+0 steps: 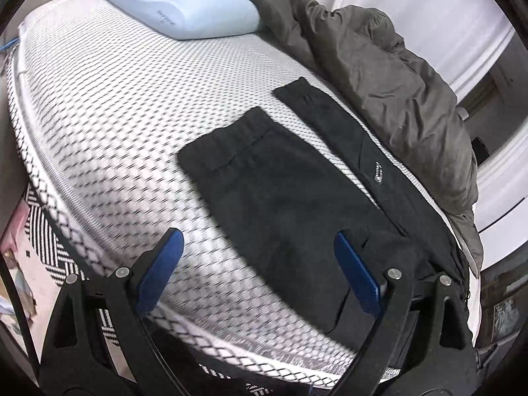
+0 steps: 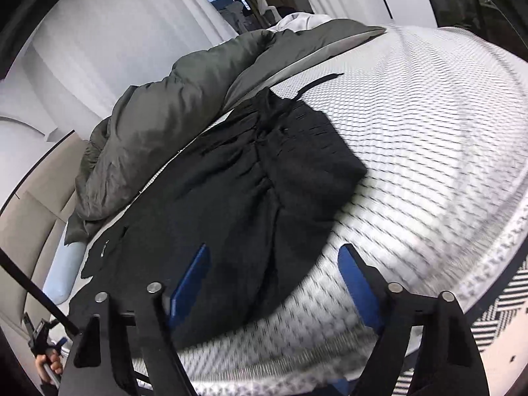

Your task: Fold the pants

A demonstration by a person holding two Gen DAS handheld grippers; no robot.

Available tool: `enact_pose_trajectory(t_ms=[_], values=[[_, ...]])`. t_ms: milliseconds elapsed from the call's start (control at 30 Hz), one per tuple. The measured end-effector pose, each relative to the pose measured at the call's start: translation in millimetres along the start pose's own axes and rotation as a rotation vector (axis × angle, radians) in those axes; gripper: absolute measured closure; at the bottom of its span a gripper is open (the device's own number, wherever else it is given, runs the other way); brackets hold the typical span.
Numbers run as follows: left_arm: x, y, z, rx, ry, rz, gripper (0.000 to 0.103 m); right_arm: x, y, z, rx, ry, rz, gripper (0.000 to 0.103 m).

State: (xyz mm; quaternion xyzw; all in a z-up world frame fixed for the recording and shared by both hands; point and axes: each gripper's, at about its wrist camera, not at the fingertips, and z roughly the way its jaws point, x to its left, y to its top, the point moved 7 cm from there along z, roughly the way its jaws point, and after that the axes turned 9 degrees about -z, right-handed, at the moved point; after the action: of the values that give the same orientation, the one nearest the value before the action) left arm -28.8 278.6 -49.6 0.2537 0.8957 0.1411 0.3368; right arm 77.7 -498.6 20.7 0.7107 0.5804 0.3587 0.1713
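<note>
Your black pants (image 1: 297, 204) are lying flat on the bed (image 1: 115, 132), partly folded, with one leg stretching toward 12 o'clock beside the grey duvet (image 1: 389, 76) in the left wrist view. A light blue pillow (image 1: 178, 0) sits up at 11 o'clock. Your left gripper (image 1: 259, 270) has its fingers spread wide with nothing in them, hovering at the pants' near edge. Your right gripper (image 2: 274, 283) is open too, holding nothing, above the waistband end (image 2: 280, 151).
</note>
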Motion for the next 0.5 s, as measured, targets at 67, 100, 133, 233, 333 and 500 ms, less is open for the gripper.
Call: enact_pose_trajectory(t_ms=[67, 100, 133, 233, 333, 500], values=[[10.5, -1.6, -3.4, 0.002, 0.002, -0.033, 0.012, -4.1, 2.1, 14.8, 0.007, -0.026, 0.051, 0.064], [14.8, -1.9, -4.1, 0.004, 0.005, -0.044, 0.012, -2.7, 3.1, 18.8, -0.004, -0.004, 0.075, 0.08], [18.7, -2.5, -5.3, 0.005, 0.008, -0.054, 0.012, -0.9, 4.1, 18.6, -0.01, 0.011, 0.076, 0.087], [24.5, -4.2, -7.9, -0.001, 0.013, -0.065, 0.012, 4.1, 2.0, -1.9, -0.05, -0.025, -0.007, 0.096], [20.2, -5.5, -6.5, -0.002, 0.002, -0.049, 0.012, -7.5, -6.7, -25.5, -0.068, -0.008, 0.019, 0.096], [-7.6, -8.2, 6.4, -0.002, -0.028, 0.047, 0.015, -5.1, -13.0, -19.7, 0.026, -0.021, 0.026, 0.081]])
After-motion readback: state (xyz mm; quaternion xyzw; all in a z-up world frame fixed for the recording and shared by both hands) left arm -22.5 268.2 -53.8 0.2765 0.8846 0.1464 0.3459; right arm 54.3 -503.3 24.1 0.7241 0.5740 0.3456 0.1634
